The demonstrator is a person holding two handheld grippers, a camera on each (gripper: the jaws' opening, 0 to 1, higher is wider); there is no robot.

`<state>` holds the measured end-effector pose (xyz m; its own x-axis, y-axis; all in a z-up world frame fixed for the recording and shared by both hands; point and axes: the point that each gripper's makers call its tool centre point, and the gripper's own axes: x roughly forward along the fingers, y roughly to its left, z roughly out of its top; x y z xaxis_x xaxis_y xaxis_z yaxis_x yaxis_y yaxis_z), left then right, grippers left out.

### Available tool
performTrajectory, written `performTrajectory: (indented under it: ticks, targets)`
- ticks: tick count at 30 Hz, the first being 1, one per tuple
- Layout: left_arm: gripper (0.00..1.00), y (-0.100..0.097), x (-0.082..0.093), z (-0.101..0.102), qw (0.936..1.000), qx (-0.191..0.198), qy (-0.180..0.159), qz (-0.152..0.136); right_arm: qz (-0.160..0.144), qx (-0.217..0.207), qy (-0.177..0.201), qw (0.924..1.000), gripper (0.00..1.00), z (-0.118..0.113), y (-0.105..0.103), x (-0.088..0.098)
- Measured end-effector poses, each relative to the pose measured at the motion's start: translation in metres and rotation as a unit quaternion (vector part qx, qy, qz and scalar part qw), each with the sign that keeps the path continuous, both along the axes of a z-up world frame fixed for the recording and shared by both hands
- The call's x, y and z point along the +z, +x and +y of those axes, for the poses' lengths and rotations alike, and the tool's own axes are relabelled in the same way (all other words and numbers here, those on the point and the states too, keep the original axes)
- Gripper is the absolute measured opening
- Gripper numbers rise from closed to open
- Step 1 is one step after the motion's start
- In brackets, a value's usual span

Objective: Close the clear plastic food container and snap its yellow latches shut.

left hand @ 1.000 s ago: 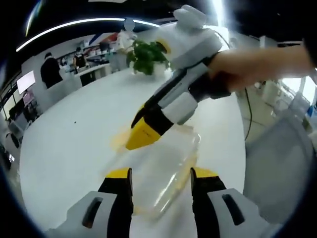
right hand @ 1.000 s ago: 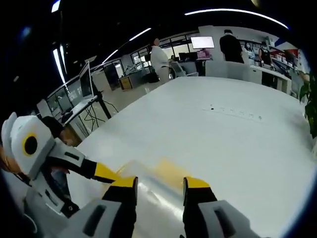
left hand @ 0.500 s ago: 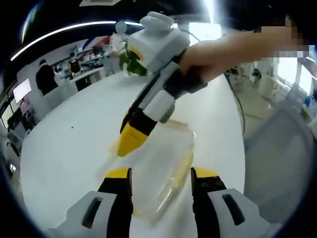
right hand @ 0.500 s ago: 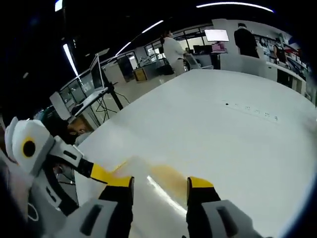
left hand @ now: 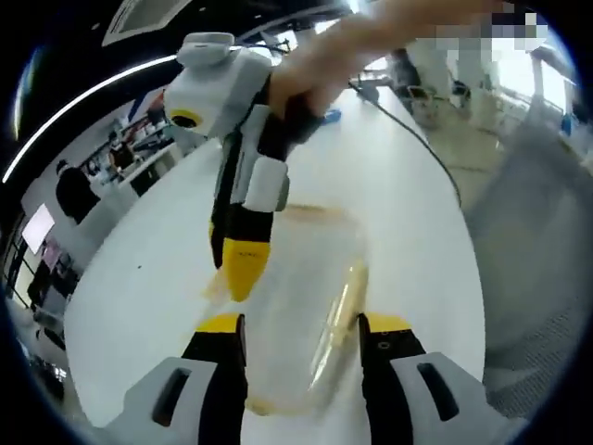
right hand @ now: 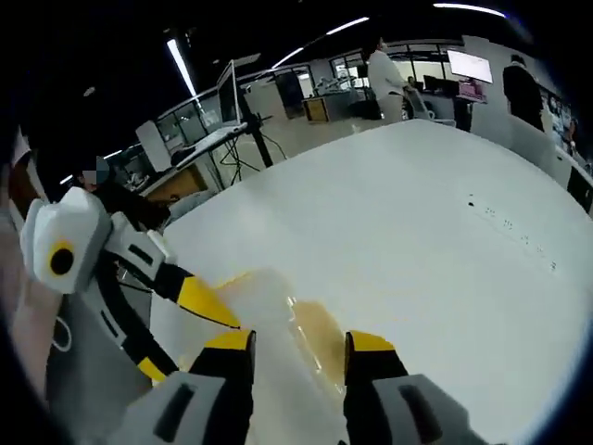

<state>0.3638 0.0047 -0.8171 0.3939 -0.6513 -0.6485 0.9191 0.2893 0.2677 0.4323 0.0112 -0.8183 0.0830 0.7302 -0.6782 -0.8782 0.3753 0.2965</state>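
Here, the clear container (left hand: pixel 301 306) lies on the white table (left hand: pixel 148 278), just ahead of the left gripper (left hand: pixel 301 324), whose two yellow-tipped jaws stand apart on either side of its near end, gripping nothing that can be made out. A yellow latch (left hand: pixel 338 311) runs along the container's right edge in the left gripper view, and another yellowish strip shows at its far end. The right gripper (left hand: pixel 239 269), held in a hand (left hand: pixel 320 69), comes down from above with its yellow tip at the container's left edge; whether the tip touches the plastic cannot be told. In the right gripper view its own jaws (right hand: pixel 298 345) stand apart over the blurred container (right hand: pixel 278 315), with the left gripper (right hand: pixel 199 301) entering from the left.
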Motion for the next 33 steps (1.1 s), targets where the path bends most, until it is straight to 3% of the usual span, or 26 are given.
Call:
performTrajectory:
  ticks: [5,19,23,31,32,33]
  targets:
    - [0.47,0.002,-0.002,-0.003,0.9999,-0.002,0.006,-0.015,0.029,0.024,-0.030,0.9988,0.35,0.001,0.000,-0.002]
    - [0.45,0.005,-0.003,-0.003,0.9997,0.009,0.023,-0.004,0.083,0.093,-0.072,0.9896,0.31,0.003,-0.002,-0.006]
    - [0.44,0.005,-0.003,-0.003,0.9997,0.009,0.023,-0.004,0.112,0.114,-0.092,0.9830,0.30,0.004,-0.004,-0.007]
    - [0.42,0.007,-0.005,-0.003,0.9993,0.020,0.030,-0.010,0.138,0.148,-0.112,0.9728,0.27,0.006,-0.005,-0.009]
    - [0.41,0.016,-0.003,0.007,0.9972,0.048,0.045,-0.034,0.129,0.159,-0.108,0.9728,0.27,0.007,-0.001,-0.011]
    - [0.41,0.006,-0.006,-0.002,0.9987,0.019,0.039,-0.027,0.144,0.149,-0.104,0.9727,0.27,0.008,-0.004,-0.009]
